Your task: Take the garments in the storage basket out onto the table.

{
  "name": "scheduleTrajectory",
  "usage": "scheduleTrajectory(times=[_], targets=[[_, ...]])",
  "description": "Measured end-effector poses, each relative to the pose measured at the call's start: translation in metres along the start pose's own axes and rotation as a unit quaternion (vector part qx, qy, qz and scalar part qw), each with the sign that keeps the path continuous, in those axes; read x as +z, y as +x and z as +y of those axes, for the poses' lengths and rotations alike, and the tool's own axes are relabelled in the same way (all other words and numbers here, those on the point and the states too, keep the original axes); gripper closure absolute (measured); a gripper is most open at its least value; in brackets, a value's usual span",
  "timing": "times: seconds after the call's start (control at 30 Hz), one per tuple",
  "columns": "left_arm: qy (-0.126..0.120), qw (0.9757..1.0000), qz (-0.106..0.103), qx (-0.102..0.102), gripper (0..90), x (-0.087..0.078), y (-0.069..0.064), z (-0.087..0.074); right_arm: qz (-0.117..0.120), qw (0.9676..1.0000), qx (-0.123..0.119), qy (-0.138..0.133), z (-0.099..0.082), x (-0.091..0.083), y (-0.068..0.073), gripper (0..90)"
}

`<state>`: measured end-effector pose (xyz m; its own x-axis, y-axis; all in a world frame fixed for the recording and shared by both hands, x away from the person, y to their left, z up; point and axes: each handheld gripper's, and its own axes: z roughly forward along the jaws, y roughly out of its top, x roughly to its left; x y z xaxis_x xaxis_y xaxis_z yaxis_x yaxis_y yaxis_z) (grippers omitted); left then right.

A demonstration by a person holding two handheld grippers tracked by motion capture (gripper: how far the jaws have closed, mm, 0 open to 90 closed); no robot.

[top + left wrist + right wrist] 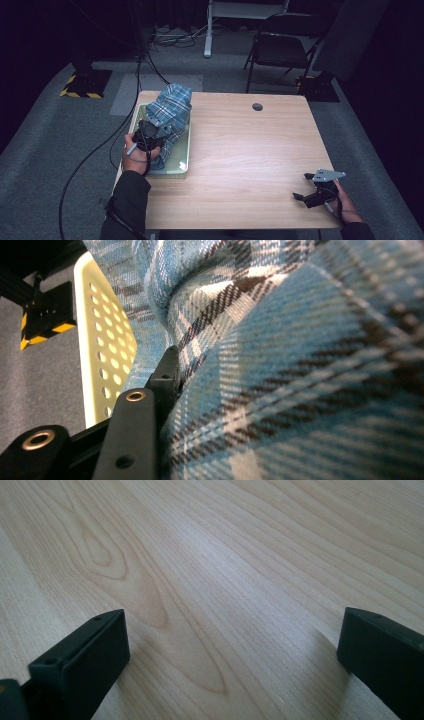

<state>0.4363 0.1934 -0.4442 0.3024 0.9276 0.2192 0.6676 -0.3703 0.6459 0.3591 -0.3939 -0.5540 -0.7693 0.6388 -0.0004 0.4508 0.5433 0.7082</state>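
**Plaid cloth gripped in the basket, ready to come out**

At the left of the high view, the left claw (150,129) is clamped on a fold of the blue plaid cloth (172,112), which is heaped in the pale green perforated basket (184,161) at the left edge of the counter (250,150). In the left gripper view the fabric (300,365) is bunched tight against the one black jaw that can be seen, with the basket wall (102,350) at the left of the frame. The step in hand looks like lifting the cloth out; the next move calls for raising it clear of the rim and carrying it towards the bare wood.

The right claw (312,192), lower right, rests on the counter with its jaws wide apart and nothing between them.

The cloth hides the left claw's other jaw. Whether it is a shirt or a towel is hard to tell, as is what lies beneath it.
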Motion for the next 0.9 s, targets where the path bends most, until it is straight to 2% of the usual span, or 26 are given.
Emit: scheduleTrajectory(times=[0.23,0.43,0.57,0.9], targets=[[-0.027,0.9994,-0.015,-0.015,51.9,-0.013,0.001,0.003,0.0,1.0,0.0,0.0,0.0,0.0,0.0,0.3],[-0.041,0.9991,-0.01,-0.005,51.8,-0.025,-0.005,0.008,0.0,1.0,0.0,0.0,0.0,0.0,0.0,0.3],[-0.052,0.9984,-0.022,-0.006,51.8,-0.031,-0.007,0.01,0.0,1.0,0.0,0.0,0.0,0.0,0.0,0.3],[-0.061,0.9977,-0.028,0.001,51.8,-0.042,-0.016,0.019,0.0,1.0,0.0,0.0,0.0,0.0,0.0,0.3]])
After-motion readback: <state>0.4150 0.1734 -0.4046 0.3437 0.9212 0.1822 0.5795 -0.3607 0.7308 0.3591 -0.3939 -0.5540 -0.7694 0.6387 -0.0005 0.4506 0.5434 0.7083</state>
